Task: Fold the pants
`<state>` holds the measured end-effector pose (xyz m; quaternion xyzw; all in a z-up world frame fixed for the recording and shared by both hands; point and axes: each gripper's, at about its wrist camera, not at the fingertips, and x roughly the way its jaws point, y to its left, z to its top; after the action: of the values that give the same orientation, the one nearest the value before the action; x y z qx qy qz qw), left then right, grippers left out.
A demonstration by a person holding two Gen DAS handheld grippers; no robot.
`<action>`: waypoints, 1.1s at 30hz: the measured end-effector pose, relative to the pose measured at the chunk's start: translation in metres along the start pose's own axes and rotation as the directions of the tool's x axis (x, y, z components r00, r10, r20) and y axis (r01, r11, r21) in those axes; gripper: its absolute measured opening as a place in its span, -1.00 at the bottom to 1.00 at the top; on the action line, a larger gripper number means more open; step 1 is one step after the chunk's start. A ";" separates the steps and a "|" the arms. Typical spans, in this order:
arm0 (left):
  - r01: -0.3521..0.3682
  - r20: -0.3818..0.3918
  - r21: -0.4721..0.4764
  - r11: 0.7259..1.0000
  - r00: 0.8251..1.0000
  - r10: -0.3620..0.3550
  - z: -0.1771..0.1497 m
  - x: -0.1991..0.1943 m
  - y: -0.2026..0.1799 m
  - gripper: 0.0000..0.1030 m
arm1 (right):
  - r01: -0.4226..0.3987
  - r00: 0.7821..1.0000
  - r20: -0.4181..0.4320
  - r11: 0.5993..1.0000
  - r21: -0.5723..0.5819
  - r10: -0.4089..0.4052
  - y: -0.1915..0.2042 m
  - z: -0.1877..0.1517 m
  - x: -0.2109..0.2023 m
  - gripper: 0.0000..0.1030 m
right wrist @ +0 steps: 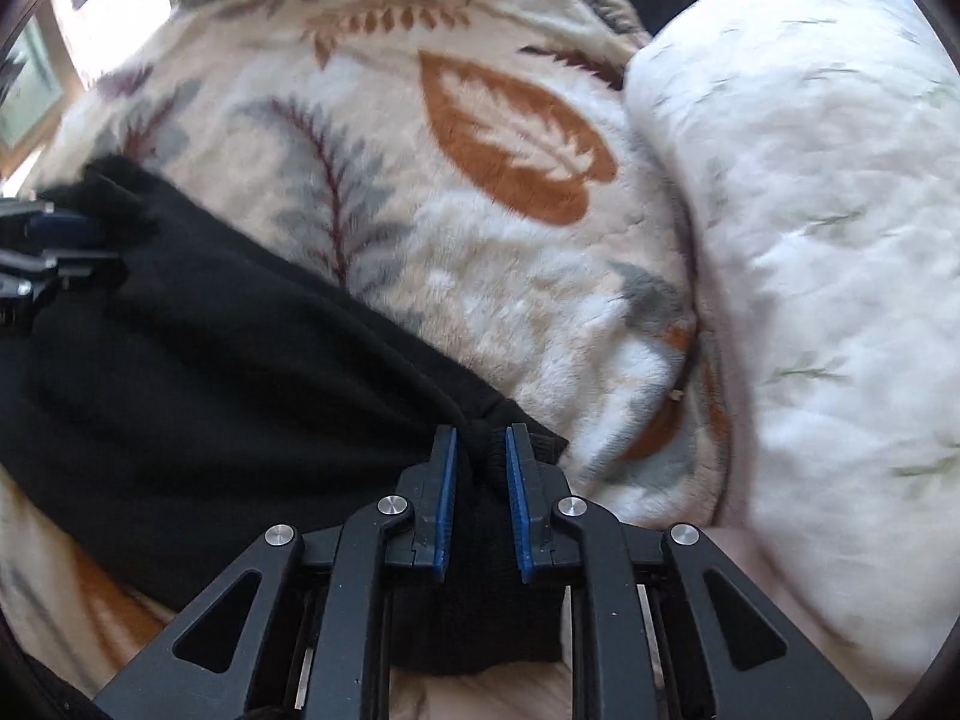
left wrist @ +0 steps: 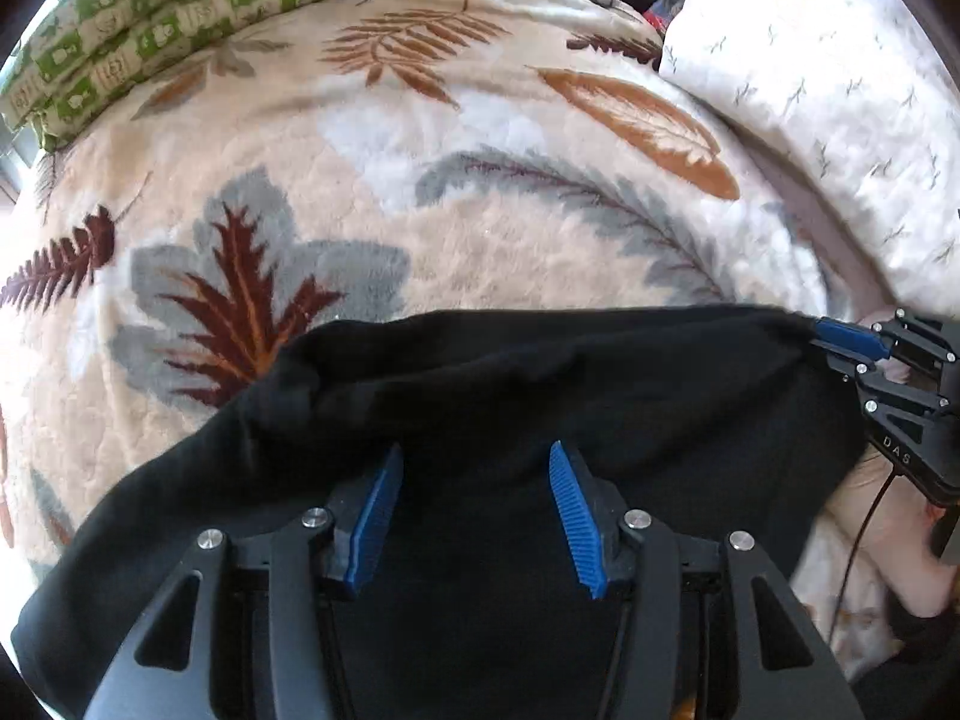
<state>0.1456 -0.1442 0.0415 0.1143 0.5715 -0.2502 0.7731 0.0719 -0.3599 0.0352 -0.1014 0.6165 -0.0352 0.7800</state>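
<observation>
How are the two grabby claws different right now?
The left gripper has its blue pads spread wide apart, with the black pants lying under them. The right gripper has its pads close together, pinching a bunched corner of the pants. So the left one is open and holds nothing, while the right one grips cloth. Both have black arms and blue ribbed pads.

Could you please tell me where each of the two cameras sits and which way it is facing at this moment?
Left wrist: sits on the left gripper, looking forward along its open blue fingers over the black pants toward the leaf-patterned blanket; the right gripper shows at the right edge.
Right wrist: sits on the right gripper, looking along fingers pinching bunched pants fabric; the left gripper shows at the left edge.
Shared: the pants, the blanket, the white quilt and the green-patterned bedding.
</observation>
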 end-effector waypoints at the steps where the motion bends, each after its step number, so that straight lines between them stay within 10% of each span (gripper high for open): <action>1: -0.013 0.019 0.014 1.000 1.000 0.013 -0.002 -0.001 -0.003 0.08 | 0.011 1.000 0.007 1.000 -0.023 -0.011 0.002 -0.002 0.005 -0.60; 14: 0.119 0.085 -0.089 0.989 0.990 -0.111 -0.058 -0.025 0.009 0.27 | -0.251 0.968 0.033 0.960 0.124 0.249 0.012 0.001 -0.027 -0.38; 21: 0.192 0.135 -0.122 0.974 0.975 -0.175 -0.056 -0.038 0.028 0.27 | -0.224 0.974 0.009 0.967 0.122 0.225 0.032 -0.004 -0.015 -0.34; 27: 0.112 0.176 -0.216 0.970 0.982 -0.074 -0.032 -0.043 0.072 0.27 | -0.303 0.945 0.142 0.952 0.045 0.294 0.057 0.030 -0.042 0.12; 33: 0.020 0.134 -0.244 0.970 0.991 0.013 -0.002 -0.010 0.097 0.16 | -0.367 0.923 0.136 0.929 0.038 0.359 0.086 0.040 -0.028 0.12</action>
<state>0.1923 -0.0581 0.0402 0.0001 0.5447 -0.1862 0.8177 0.0975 -0.2665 0.0535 0.0369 0.5724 0.0972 0.8133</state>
